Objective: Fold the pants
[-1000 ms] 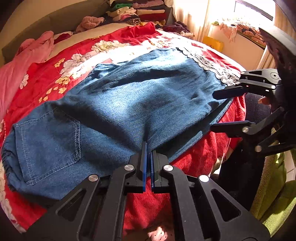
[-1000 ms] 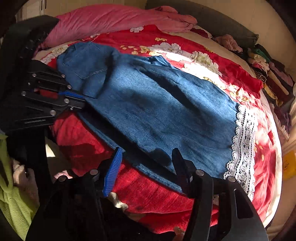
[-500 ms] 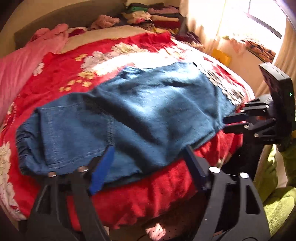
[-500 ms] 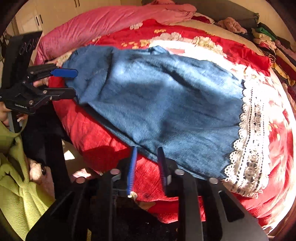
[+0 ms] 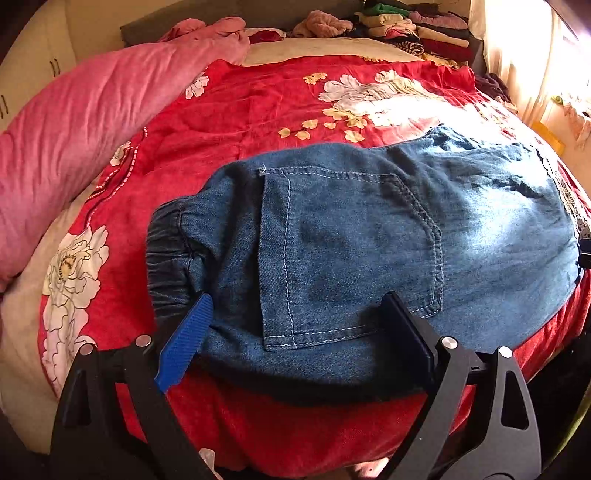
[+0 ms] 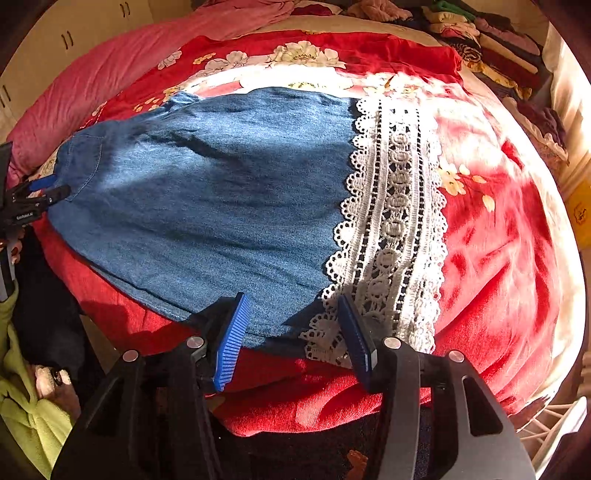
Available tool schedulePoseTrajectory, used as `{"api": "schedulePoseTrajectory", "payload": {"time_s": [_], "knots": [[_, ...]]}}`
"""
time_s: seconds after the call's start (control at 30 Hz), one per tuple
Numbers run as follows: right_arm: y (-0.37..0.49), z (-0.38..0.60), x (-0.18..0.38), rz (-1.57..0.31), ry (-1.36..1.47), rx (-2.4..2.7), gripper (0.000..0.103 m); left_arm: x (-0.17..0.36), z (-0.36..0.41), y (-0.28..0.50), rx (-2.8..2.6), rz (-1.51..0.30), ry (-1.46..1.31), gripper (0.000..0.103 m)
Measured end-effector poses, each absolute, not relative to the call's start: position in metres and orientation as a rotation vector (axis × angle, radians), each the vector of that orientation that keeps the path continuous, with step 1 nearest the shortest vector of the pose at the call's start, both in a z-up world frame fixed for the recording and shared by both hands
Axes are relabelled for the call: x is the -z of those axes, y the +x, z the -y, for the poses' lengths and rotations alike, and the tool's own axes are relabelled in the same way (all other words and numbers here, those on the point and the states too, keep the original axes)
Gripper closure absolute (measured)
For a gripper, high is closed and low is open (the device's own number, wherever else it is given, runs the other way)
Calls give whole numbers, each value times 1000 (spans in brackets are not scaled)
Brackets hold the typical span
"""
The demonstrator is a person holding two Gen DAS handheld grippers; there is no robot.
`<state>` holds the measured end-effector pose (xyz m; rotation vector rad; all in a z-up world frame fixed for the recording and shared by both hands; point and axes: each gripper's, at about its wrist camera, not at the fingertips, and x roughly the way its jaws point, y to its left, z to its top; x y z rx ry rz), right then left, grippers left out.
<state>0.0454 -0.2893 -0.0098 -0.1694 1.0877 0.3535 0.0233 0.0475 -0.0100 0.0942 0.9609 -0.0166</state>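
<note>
Left gripper fingers spread wide at the waistband end of the pants, right gripper fingers also apart at the lace hem, pants flat along the near edge of the bed, pink pillow beyond.

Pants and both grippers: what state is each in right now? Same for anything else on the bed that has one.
Pants: spread flat on the bed, pocket side up, not yet folded.
Lace hem: lying flat on the bedspread.
Left gripper: open, fingers straddling the waist-end edge.
Right gripper: open, at the hem-end edge.
Bedspread: wrinkled, under the pants.
Pink quilt: bunched alongside.
Clothes pile: folded, stacked.
</note>
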Motion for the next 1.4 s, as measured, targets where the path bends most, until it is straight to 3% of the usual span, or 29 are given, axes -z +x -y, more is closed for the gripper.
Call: {"api": "schedulePoseTrajectory", "payload": {"time_s": [0.3, 0.37, 0.53, 0.6, 0.87, 0.93, 1.0, 1.07, 1.17, 1.33, 1.4], "knots": [[83, 337, -47, -867, -4, -243, 54, -59, -6, 50, 182, -799, 45, 18], [99, 345, -51, -857, 24, -217, 47, -63, 7, 69, 223, -799, 31, 18], [139, 357, -41, -882, 111, -212, 47, -49, 37, 122, 296, -858, 8, 19], [155, 361, -33, -903, 146, -207, 47, -35, 45, 142, 312, -894, 11, 28], [194, 378, 5, -983, 299, -249, 47, 20, 57, 186, 392, -1051, -77, 29], [195, 377, 11, -988, 315, -273, 47, 23, 62, 187, 415, -1054, -91, 43], [192, 375, 14, -983, 300, -294, 57, 23, 68, 187, 446, -1055, -98, 98], [189, 374, 13, -969, 277, -298, 70, 18, 63, 187, 470, -1042, -165, 98], [182, 378, 11, -934, 287, -305, 77, 9, 43, 192, 462, -980, -295, 98], [185, 378, 16, -955, 269, -297, 72, 31, 47, 197, 411, -1035, -254, 93], [189, 379, 17, -964, 305, -323, 59, 33, 49, 195, 448, -1041, -273, 75]]}}
